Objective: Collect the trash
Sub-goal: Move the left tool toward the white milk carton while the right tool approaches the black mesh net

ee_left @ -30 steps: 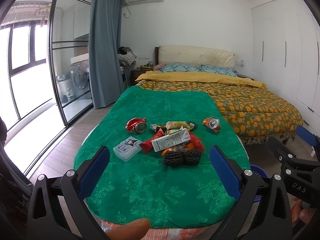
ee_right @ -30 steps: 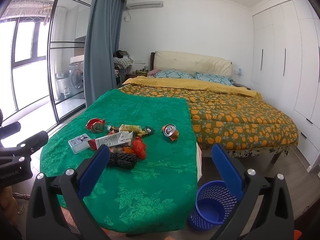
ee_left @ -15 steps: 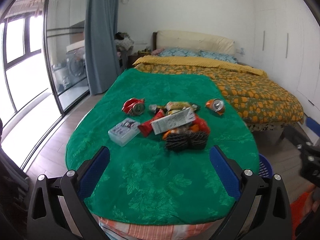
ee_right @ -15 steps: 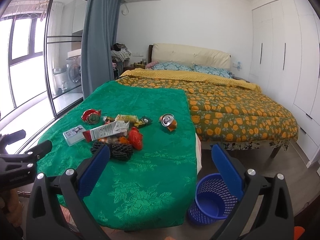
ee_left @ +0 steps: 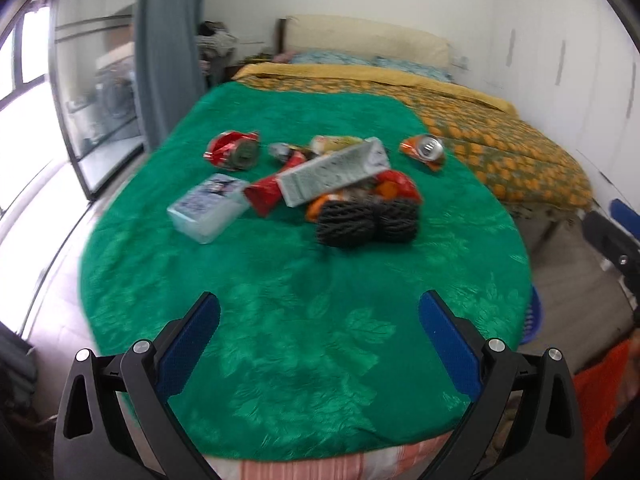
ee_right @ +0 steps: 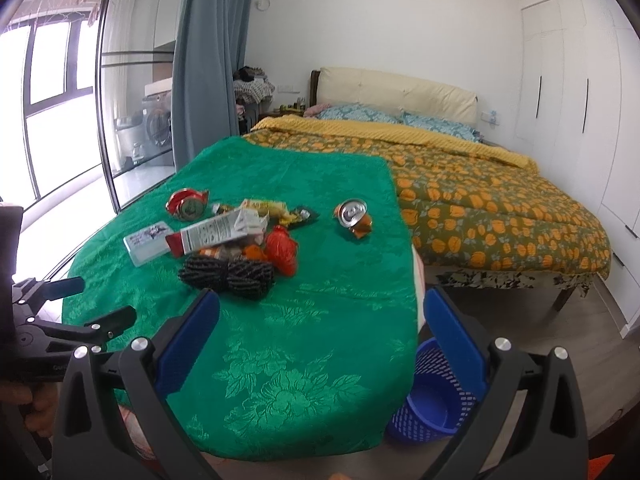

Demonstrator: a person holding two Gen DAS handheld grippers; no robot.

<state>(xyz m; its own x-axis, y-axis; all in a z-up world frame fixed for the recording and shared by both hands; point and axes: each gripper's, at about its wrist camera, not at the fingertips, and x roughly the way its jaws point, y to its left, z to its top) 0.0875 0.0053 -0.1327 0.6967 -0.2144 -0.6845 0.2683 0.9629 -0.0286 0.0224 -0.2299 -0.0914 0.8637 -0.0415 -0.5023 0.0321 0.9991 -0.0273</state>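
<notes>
Inventory, my rig:
- L gripper [ee_left: 319,340]: fingers spread wide, nothing btwn them, above near edge of green cloth [ee_left: 304,352].
- R gripper [ee_right: 320,332]: same, wide apart, empty, over cloth's near right corner.
- Trash, mid-cloth, clustered: black net bundle [ee_right: 228,274] nearest me; white carton [ee_right: 216,234] lying on red wrappers [ee_right: 282,250]; clear plastic box [ee_right: 146,242] to left; crushed red can [ee_right: 187,205] behind; orange can [ee_right: 354,216] apart, to right.
- Blue basket [ee_right: 434,404]: on floor, below cloth's right corner.
- Bed [ee_right: 480,208] beyond.
</notes>
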